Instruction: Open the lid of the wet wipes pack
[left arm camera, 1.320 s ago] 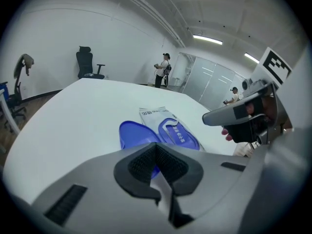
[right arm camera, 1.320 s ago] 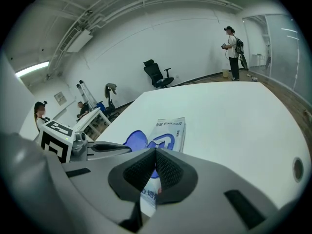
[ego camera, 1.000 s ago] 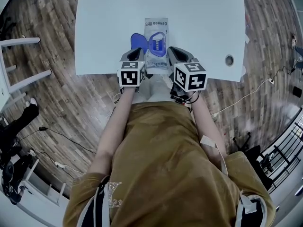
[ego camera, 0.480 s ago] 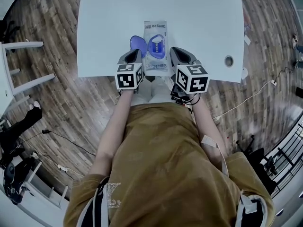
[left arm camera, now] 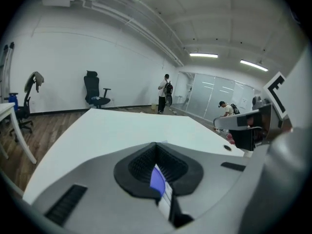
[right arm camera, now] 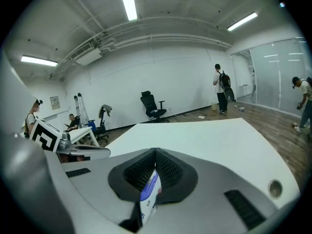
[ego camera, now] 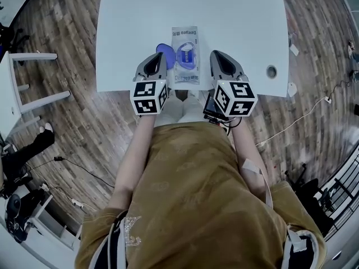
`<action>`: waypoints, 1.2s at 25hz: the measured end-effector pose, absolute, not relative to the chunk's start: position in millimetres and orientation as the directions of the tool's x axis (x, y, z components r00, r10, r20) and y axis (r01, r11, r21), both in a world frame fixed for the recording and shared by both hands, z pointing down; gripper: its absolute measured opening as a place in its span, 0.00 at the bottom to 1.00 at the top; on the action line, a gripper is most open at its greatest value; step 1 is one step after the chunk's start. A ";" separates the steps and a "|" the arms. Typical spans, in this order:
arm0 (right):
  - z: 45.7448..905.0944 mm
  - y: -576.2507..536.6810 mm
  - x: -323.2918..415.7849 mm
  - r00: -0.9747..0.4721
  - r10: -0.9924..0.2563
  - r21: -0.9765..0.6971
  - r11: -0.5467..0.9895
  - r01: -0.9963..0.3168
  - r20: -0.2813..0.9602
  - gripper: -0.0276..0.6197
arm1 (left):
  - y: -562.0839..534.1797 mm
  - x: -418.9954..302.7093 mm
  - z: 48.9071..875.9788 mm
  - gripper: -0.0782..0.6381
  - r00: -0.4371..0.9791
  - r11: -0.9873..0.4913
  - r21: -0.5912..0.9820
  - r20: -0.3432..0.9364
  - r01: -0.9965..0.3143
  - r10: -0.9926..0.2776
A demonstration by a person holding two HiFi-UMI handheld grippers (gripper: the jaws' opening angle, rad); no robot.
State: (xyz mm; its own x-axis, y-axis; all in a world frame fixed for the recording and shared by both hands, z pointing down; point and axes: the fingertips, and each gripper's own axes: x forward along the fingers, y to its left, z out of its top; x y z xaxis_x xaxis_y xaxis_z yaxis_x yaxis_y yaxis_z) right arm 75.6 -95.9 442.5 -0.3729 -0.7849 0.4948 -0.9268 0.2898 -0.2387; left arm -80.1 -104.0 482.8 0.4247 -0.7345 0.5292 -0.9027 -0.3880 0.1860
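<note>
Inspection of the head view showed the wet wipes pack (ego camera: 185,66) lying flat on the white worktop (ego camera: 241,15), near the edge on the person's side. The blue lid (ego camera: 165,53) was swung fully over and lay just left of the pack. The oval dispensing opening (ego camera: 186,54) on the pack's face was uncovered. The left gripper (ego camera: 157,58) stood just left of the pack, close to the lid, and the right gripper (ego camera: 217,58) stood just right of the pack. Neither appeared to touch it.

In the left gripper view, the left gripper (left arm camera: 156,152) had its jaws drawn almost together, leaving only a thin slit. A sliver of the lid (left arm camera: 157,178) and some white of the pack showed through that slit. Nothing was judged to be clamped.

In the right gripper view, the jaws of the right gripper (right arm camera: 155,152) were likewise nearly closed. An edge of the pack (right arm camera: 149,194) was visible through the gap and, as far as could be told, was not gripped.

Assessment: the lid stood open, so the task appeared complete. Nothing seemed left except to clear both grippers away from the pack.
</note>
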 end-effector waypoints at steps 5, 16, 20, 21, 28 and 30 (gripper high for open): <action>400.8 -94.4 89.9 -0.341 -0.849 -0.259 0.252 -0.933 0.403 0.06 | -104.0 -78.0 431.3 0.11 0.435 -0.427 0.119 0.424 -0.896 -0.794; 288.5 -79.8 122.3 -0.230 -0.961 -0.111 0.215 -0.970 0.150 0.05 | -100.4 -88.3 338.3 0.11 0.424 -0.431 0.027 0.244 -0.902 -0.872; 269.2 -72.5 121.8 -0.225 -0.971 -0.013 0.225 -0.974 0.085 0.06 | -99.6 -93.3 313.2 0.11 0.409 -0.416 0.001 0.184 -0.909 -0.894; 265.8 -70.9 121.2 -0.226 -0.971 -0.011 0.226 -0.974 0.073 0.06 | -99.2 -94.3 306.9 0.11 0.408 -0.413 0.000 0.166 -0.911 -0.898; 251.9 -68.6 112.4 -0.241 -0.970 0.048 0.242 -0.969 0.023 0.06 | -98.3 -96.2 267.5 0.11 0.397 -0.399 -0.071 0.042 -0.914 -0.917; 248.3 -70.5 110.9 -0.246 -0.969 0.057 0.246 -0.968 0.013 0.05 | -98.9 -96.8 261.0 0.11 0.393 -0.394 -0.079 0.025 -0.916 -0.919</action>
State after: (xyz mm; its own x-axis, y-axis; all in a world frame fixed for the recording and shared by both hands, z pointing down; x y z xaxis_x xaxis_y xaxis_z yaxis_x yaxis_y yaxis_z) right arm 110.9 -70.5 248.3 -0.2458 -0.9692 0.0130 -0.9676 0.2461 0.0569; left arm -96.8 -98.9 261.0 0.3931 -0.9192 0.0252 -0.9158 -0.3938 -0.0788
